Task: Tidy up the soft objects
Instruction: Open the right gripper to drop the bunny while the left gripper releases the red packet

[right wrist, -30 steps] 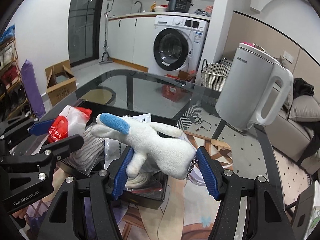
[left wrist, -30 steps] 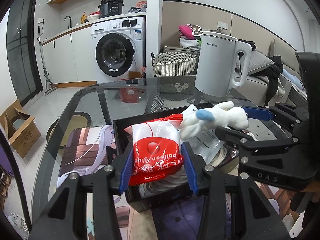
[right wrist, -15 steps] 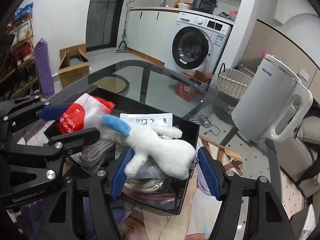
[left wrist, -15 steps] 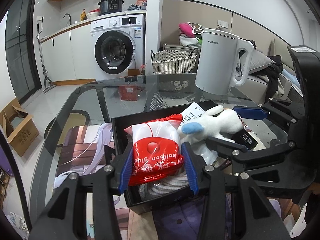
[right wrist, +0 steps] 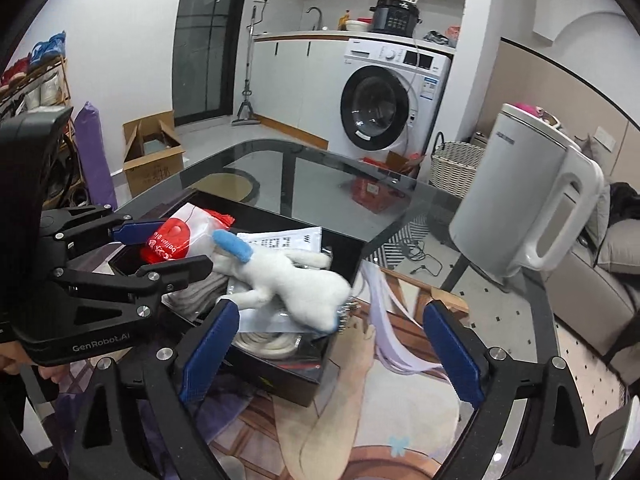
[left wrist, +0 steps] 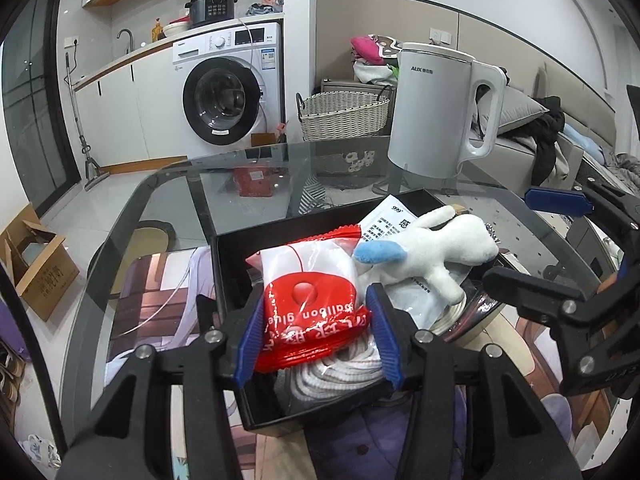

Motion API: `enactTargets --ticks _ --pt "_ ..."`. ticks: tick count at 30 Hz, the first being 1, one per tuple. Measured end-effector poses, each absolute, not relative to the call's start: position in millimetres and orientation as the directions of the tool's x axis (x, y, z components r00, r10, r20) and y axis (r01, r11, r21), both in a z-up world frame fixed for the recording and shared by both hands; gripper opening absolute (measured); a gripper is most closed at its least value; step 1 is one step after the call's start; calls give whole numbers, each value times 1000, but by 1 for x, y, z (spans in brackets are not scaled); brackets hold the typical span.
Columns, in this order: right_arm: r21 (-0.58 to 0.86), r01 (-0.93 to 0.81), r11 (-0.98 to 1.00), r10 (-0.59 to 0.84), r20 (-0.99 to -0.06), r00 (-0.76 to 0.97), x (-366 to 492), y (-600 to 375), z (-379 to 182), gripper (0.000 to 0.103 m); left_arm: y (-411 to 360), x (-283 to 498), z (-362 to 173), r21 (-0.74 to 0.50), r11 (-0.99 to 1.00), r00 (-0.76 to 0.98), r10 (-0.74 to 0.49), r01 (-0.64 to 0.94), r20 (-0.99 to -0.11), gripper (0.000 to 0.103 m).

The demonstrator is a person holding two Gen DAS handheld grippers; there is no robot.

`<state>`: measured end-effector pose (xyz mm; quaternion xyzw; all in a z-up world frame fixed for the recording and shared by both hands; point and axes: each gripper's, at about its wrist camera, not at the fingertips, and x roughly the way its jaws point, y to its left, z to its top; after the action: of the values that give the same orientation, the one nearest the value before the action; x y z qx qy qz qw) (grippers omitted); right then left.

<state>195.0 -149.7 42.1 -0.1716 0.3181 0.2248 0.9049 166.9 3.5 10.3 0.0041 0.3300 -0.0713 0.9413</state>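
Note:
A black box (left wrist: 219, 264) (right wrist: 280, 372) stands on the glass table. My left gripper (left wrist: 316, 340) (right wrist: 164, 246) holds a red-and-white balloon glue packet (left wrist: 308, 292) (right wrist: 176, 236) over the box's left side. Its jaws are opening, though the blue pads still touch the packet. A white plush toy (left wrist: 436, 248) (right wrist: 296, 288) with a blue ear lies across the box's contents, its rear end at the right rim. My right gripper (right wrist: 332, 350) (left wrist: 512, 238) stands behind the toy, jaws opening wide, the pads clear of it.
Inside the box are a coiled white cord (left wrist: 340, 372), a printed sheet (left wrist: 392, 220) and plastic bags. A white kettle (left wrist: 432, 112) (right wrist: 520, 200) stands at the table's far right. A printed mat (right wrist: 360, 420) lies under the box. A wicker basket (left wrist: 344, 112) sits on the floor beyond.
My right gripper spread wide and let go of the plush toy, which sank onto the box's contents. The left pads parted slightly around the packet.

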Motion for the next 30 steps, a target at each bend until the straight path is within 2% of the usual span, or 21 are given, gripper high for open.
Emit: enactTargets --ticks 2,6,8,10,15,24,30 --pt "-164 -512 843 299 -649 700 193 -153 43 96 3 167 11 -44 989 770 -138 142 -623 58" --pt "-158 -504 849 306 -631 713 187 -161 46 98 -3 158 15 -24 990 785 -123 137 -607 82" --pt "-158 -496 854 309 -614 727 182 -166 47 100 -3 152 19 -42 990 791 -135 137 -597 89" --pt "-149 -490 859 310 -609 730 179 -171 48 101 -2 147 23 -44 991 800 -126 124 -587 101" --pt "-110 -499 860 346 -593 727 166 -181 49 102 0 126 29 -59 991 821 -132 120 -556 103" --pt "-83 -531 843 423 -507 751 124 -186 50 102 9 85 38 -99 993 884 -109 72 -454 103" --pt "-61 -533 844 447 -468 762 108 -190 46 102 14 74 35 -104 993 897 -95 56 -432 103"
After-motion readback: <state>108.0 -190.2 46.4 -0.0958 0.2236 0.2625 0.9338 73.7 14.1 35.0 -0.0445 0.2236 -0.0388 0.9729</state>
